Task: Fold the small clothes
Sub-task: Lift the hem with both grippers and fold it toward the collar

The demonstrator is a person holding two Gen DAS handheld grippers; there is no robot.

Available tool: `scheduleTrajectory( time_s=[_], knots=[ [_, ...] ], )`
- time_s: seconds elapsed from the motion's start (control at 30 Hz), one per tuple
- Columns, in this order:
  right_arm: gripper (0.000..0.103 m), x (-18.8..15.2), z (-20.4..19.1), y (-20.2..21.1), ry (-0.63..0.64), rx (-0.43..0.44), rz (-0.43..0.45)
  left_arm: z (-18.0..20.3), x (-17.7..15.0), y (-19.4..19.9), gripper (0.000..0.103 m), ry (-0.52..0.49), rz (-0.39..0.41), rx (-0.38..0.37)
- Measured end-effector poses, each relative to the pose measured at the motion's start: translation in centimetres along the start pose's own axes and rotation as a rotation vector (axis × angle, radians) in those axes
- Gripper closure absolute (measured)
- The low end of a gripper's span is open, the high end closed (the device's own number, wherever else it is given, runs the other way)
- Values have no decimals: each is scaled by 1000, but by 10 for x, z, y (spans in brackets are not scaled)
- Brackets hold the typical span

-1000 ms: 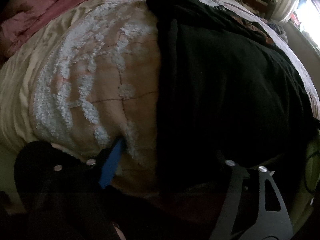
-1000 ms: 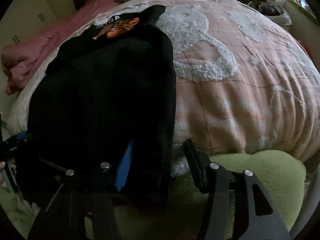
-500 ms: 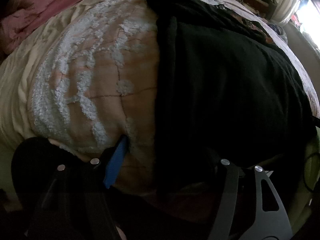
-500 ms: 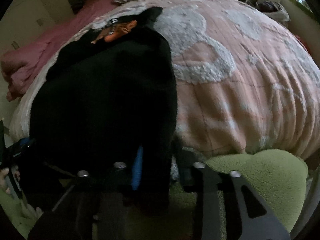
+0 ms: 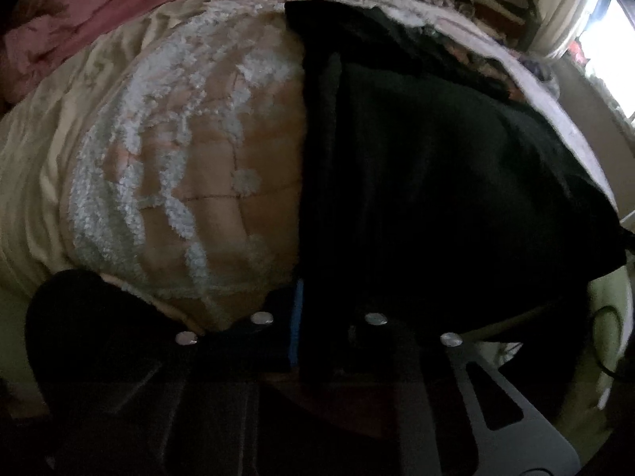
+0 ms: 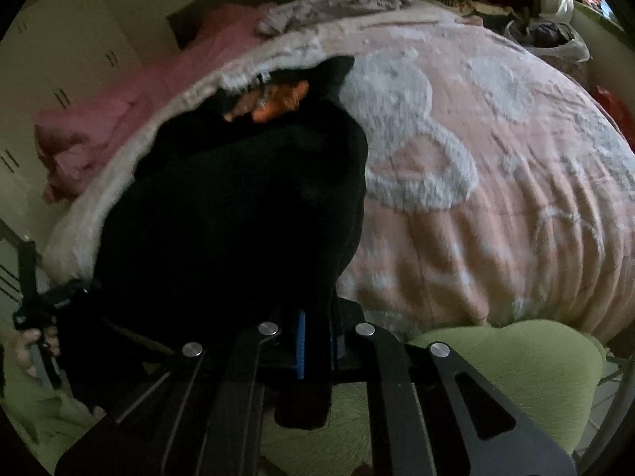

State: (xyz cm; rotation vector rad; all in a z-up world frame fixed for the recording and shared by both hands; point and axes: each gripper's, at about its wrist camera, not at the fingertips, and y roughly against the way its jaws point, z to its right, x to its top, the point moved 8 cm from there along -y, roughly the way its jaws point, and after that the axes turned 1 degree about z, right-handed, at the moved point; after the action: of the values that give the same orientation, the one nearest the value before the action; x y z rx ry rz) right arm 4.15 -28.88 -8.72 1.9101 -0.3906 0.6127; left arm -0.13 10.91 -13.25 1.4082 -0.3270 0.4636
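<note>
Left wrist view: the left gripper [image 5: 317,329] has drawn its fingers together since a second ago. Then they stood wide apart, one on each side of the near hem; now the blue-padded finger [image 5: 297,327] is pressed against the left edge of the black garment [image 5: 436,182] and the other finger is closed in on the cloth from the far side, so the near left corner is pinched. The garment lies flat on the bed, over the pink quilt [image 5: 206,150], which shows bare to the garment's left. Beyond the quilt a pink blanket [image 5: 99,12] is bunched up.

Right wrist view: the right gripper [image 6: 315,341] has done the same. Its fingers stood well apart a second ago, were half closed half a second ago, and now grip the garment's near right corner, with a fold of black cloth hanging down between them. An orange print [image 6: 278,99] shows at the garment's far end. The quilt [image 6: 496,182] lies open to the garment's right, and a green cushion [image 6: 516,361] sits just below the quilt's near edge. The other gripper [image 6: 43,301] is visible at the garment's near left corner.

Both near corners are now held, so I judge the grasp done and a lift toward the far end, to fold the garment over, as the step in hand.

No container shows in either view; nothing is in one.
</note>
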Motion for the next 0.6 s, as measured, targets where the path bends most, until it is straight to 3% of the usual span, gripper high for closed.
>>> scheduleTrajectory(
  time_s=[0.33,0.6],
  knots=[
    [96,32,-13,33,3,47,119,6,38,48,99,5,158,-17],
    [96,49,-17,42,14,44,162,12,67,60,99,-1,219,0]
  ],
)
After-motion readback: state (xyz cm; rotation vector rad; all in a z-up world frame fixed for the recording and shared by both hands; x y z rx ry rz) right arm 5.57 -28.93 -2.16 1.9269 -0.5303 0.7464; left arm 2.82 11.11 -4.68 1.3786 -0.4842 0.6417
